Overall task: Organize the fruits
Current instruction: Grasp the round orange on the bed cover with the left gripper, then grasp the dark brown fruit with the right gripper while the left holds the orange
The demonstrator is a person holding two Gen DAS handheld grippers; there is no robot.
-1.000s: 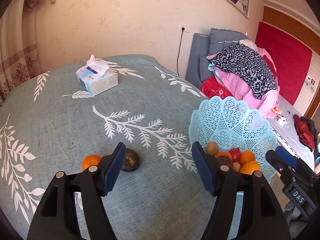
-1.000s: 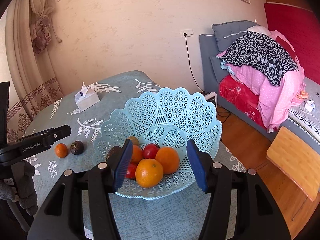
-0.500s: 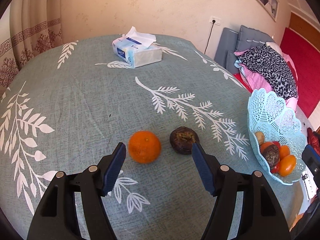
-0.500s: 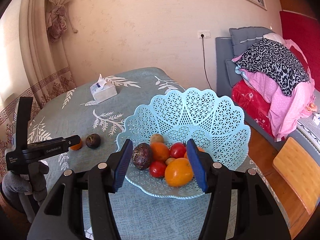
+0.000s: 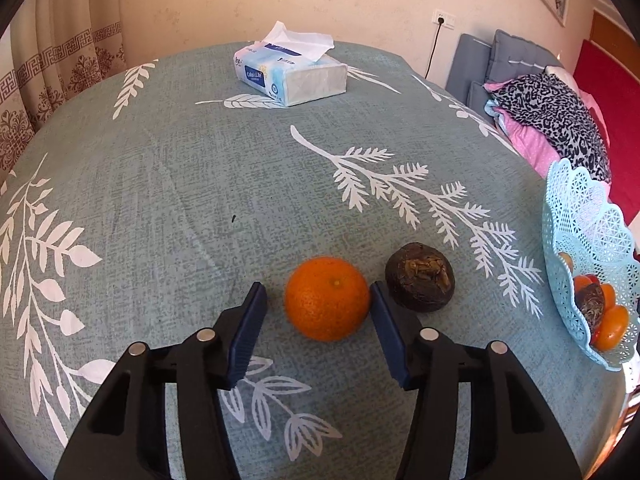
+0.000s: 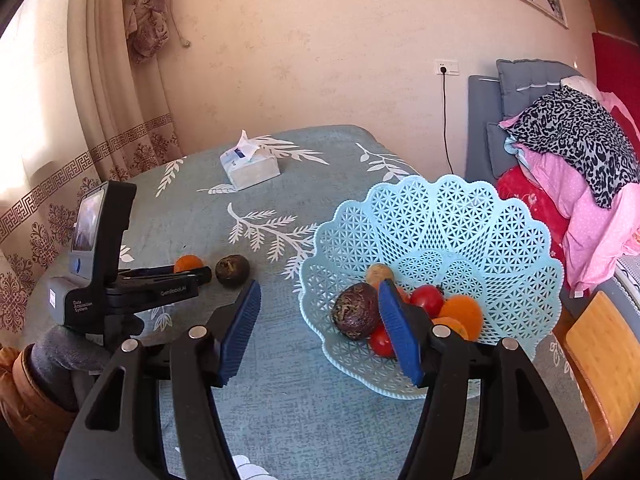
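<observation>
An orange (image 5: 327, 298) lies on the teal leaf-print tablecloth, between the open fingers of my left gripper (image 5: 318, 294); neither finger grips it. A dark brown wrinkled fruit (image 5: 420, 277) lies just right of it. Both show in the right wrist view, the orange (image 6: 188, 263) partly behind the left gripper (image 6: 192, 274) and the dark fruit (image 6: 232, 270) beside it. A light blue lattice basket (image 6: 460, 216) holds several fruits, among them a dark fruit (image 6: 355, 316), a tomato (image 6: 427, 299) and an orange (image 6: 462, 314). My right gripper (image 6: 318, 304) is open and empty in front of the basket.
A tissue pack (image 5: 290, 74) lies at the far side of the table. The basket (image 5: 576, 216) stands at the table's right edge. Beyond are a sofa with piled clothes (image 6: 572, 152), a wooden stool (image 6: 604, 356) at right and a curtain (image 6: 108, 92) at left.
My left gripper has swung left away from the basket and come down over the orange, which now lies between its fingers. My right gripper has drawn back and turned left from the basket.
</observation>
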